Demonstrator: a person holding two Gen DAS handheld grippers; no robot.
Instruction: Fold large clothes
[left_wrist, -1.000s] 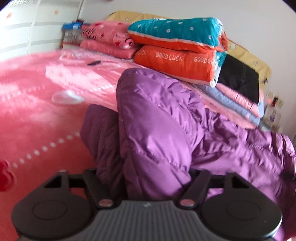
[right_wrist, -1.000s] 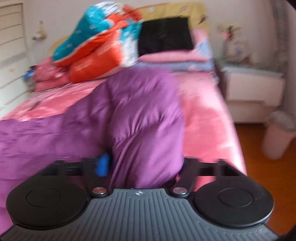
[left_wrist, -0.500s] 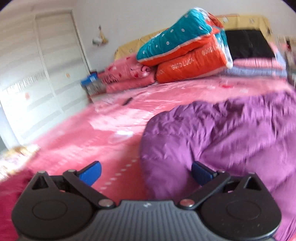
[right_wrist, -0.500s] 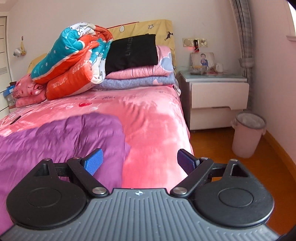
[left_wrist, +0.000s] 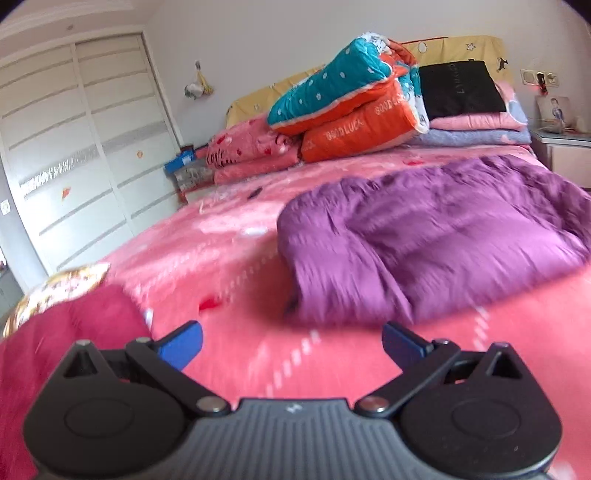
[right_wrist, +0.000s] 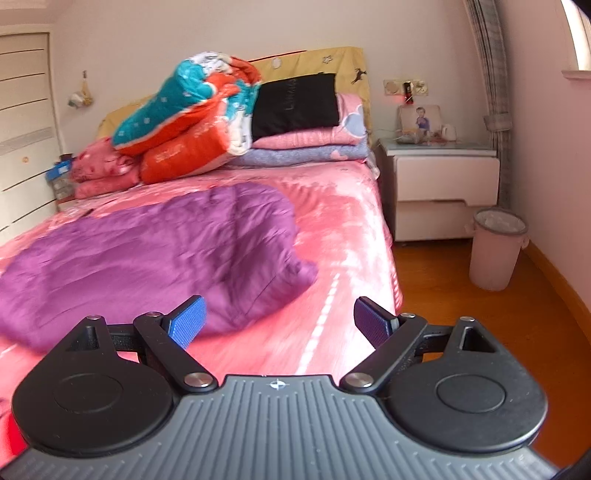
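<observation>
A purple padded coat (left_wrist: 436, 236) lies folded in a flat bundle on the pink bed (left_wrist: 236, 229). In the right wrist view the same coat (right_wrist: 159, 251) spreads across the bed's left half. My left gripper (left_wrist: 291, 345) is open above the pink cover, short of the coat's near left corner, with nothing between its blue pads. My right gripper (right_wrist: 279, 321) is open too, hovering near the coat's near right corner and the bed's right edge, holding nothing.
Folded quilts (left_wrist: 351, 110) and a black item (left_wrist: 461, 90) are stacked at the headboard. A crimson garment (left_wrist: 70, 332) lies at the near left. A wardrobe (left_wrist: 74, 147) stands left; a nightstand (right_wrist: 443, 184), a pink bin (right_wrist: 495, 251) and wood floor lie right.
Both grippers let go of the purple coat, opened wide and pulled back toward the foot of the bed. The coat now lies flat, farther from both.
</observation>
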